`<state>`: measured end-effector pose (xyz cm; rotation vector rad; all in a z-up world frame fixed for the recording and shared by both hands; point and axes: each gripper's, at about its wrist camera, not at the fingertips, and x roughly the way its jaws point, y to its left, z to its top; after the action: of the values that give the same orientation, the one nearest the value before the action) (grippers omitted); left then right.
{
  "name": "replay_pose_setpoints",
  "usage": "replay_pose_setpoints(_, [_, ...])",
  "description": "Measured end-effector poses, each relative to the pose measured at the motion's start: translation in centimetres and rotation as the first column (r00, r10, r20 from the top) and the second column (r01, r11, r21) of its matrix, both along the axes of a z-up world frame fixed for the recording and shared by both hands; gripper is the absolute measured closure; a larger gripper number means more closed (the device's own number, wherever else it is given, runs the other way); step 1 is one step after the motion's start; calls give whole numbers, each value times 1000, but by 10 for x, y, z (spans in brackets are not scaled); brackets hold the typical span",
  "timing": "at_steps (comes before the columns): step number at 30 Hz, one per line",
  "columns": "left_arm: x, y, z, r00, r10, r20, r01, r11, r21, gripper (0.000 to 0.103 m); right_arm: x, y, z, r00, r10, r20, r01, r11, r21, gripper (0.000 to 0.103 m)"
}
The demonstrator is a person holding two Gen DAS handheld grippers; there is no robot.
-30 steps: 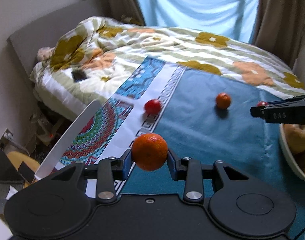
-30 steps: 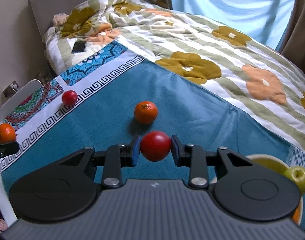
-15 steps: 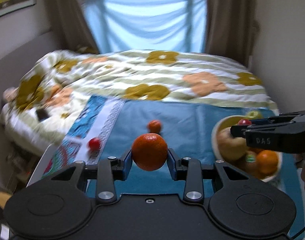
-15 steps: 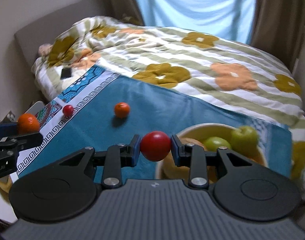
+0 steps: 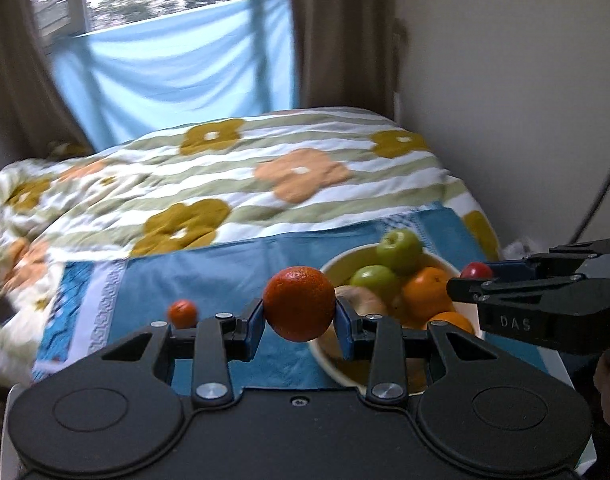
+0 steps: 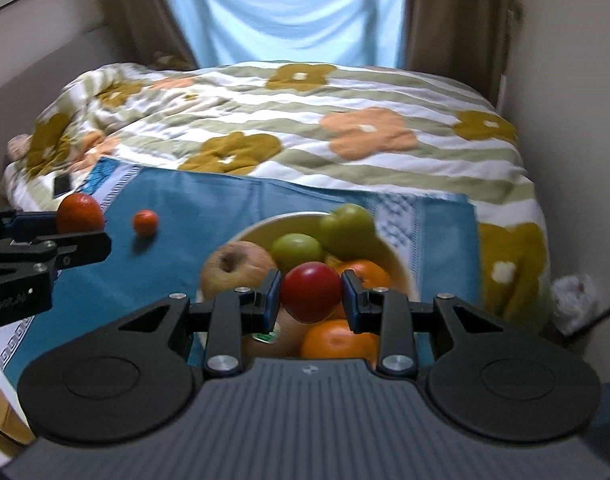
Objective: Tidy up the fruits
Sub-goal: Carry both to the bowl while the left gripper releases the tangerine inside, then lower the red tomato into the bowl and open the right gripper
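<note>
My left gripper [image 5: 299,322] is shut on an orange mandarin [image 5: 299,304], held in the air just left of the cream fruit bowl [image 5: 337,264]. My right gripper [image 6: 311,306] is shut on a red tomato [image 6: 311,296], held over the bowl [image 6: 401,256]. The bowl holds two green apples [image 6: 345,228], oranges [image 6: 339,340] and a brownish apple [image 6: 237,268]. A small mandarin [image 6: 145,222] lies on the blue cloth [image 6: 209,208] left of the bowl; it also shows in the left wrist view [image 5: 182,313]. The right gripper shows at the right of the left wrist view [image 5: 477,272].
A flowered duvet [image 6: 305,120] covers the bed behind the cloth. A dark phone [image 6: 62,186] lies on the duvet at the left. Walls stand close on the right, curtains and a window at the back. A white tissue [image 6: 575,296] lies at the right by the bed.
Both grippers have swung right toward the bowl with their fruit. The tomato now hangs over the bowl and the mandarin is beside its left rim.
</note>
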<state>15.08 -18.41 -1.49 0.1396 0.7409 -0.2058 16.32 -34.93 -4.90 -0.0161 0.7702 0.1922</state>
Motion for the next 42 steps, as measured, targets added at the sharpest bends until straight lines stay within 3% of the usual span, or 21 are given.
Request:
replay_pose_setpoints(9, [36,-38,-26,978,-202,-57,205,978,35,62,3,-27,-14,987,-157,-27,157,987,14,56])
replay_pose_setpoints(16, [50,-72,-55,925,-365,-106,377,917,128,62,0,-48,-24,958,-282,-58,285,957,51,56])
replay_pose_setpoints(21, [58,-84,-71,898,-421,-131,438,886,151,62,-3,-57,-28,937,-341,-70,345,937,56,56])
replay_pose_setpoints(24, [60,-89,-75,885,-444,-138,462,873,153,57,-4,-61,-29,930,-362,-68,366,928,63,56])
replay_pose_setpoints(25, [59,-89,-75,884,-447,-134,465,871,158,42,-5,-62,-30,927,-370,-68,374,925,65,56])
replay_pose_setpoints(26, [58,-89,-74,885,-451,-120,465,871,158,26,-5,-63,-31,924,-377,-69,381,922,67,56])
replay_pose_setpoints(28, [55,-82,-69,887,-454,-83,462,877,130,17,-4,-64,-32,919,-388,-69,392,917,70,56])
replay_pose_setpoints(34, [53,-60,-56,908,-413,-73,418,905,78,17,-2,-63,-32,916,-396,-66,400,914,63,56])
replay_pose_setpoints(42, [48,-29,-38,945,-324,-55,326,944,41,17,11,-45,-24,939,-340,-52,343,937,64,56])
